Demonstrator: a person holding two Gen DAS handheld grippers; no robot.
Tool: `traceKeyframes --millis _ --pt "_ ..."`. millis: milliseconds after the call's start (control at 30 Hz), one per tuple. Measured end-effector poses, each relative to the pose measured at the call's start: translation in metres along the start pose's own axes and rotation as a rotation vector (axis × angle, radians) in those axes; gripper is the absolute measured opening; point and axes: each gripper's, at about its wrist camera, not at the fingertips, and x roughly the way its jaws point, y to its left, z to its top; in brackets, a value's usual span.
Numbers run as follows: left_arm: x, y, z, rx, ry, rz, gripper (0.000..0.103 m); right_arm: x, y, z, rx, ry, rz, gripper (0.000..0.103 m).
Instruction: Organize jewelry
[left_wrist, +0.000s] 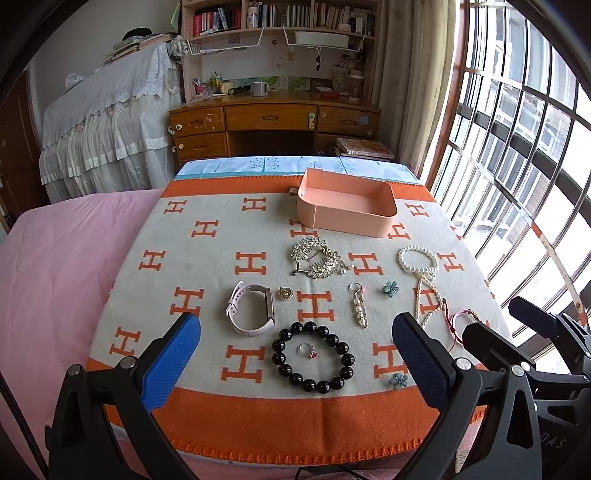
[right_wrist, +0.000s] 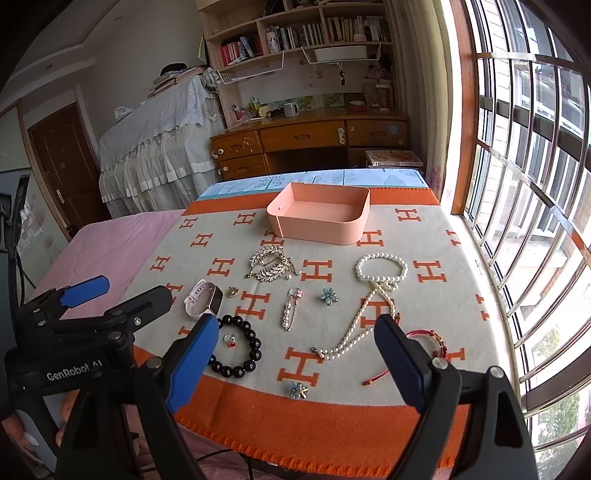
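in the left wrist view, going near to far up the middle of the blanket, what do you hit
black bead bracelet with a small ring lying inside its loop → pink-banded watch → silver hair comb → pink tray

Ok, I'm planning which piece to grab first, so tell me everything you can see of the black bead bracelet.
The black bead bracelet is a closed ring of large, glossy, round dark beads, looking like polished stone or glass. It lies flat on the cream and orange H-patterned blanket, near its front orange border. A small silver ring with a pink stone lies inside its loop, not touching the beads. The pale pink smartwatch sits just behind-left. Neither gripper touches it; the left gripper hovers open around it.
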Motion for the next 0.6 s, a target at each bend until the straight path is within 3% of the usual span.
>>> traceKeyframes --millis 333,433,600 --pt "0.035 -0.001 0.023 0.034 0.093 -0.002 0.102 0.019 -0.018 0.018 0.032 0.064 0.004 0.087" --pt "0.058 0.002 0.036 0.041 0.176 -0.050 0.102 0.026 -0.023 0.026 0.034 0.075 -0.009 0.087" --pt "0.107 0.026 0.066 -0.046 0.323 -0.126 0.102 0.042 -0.046 0.048 0.054 0.107 -0.017 0.087"
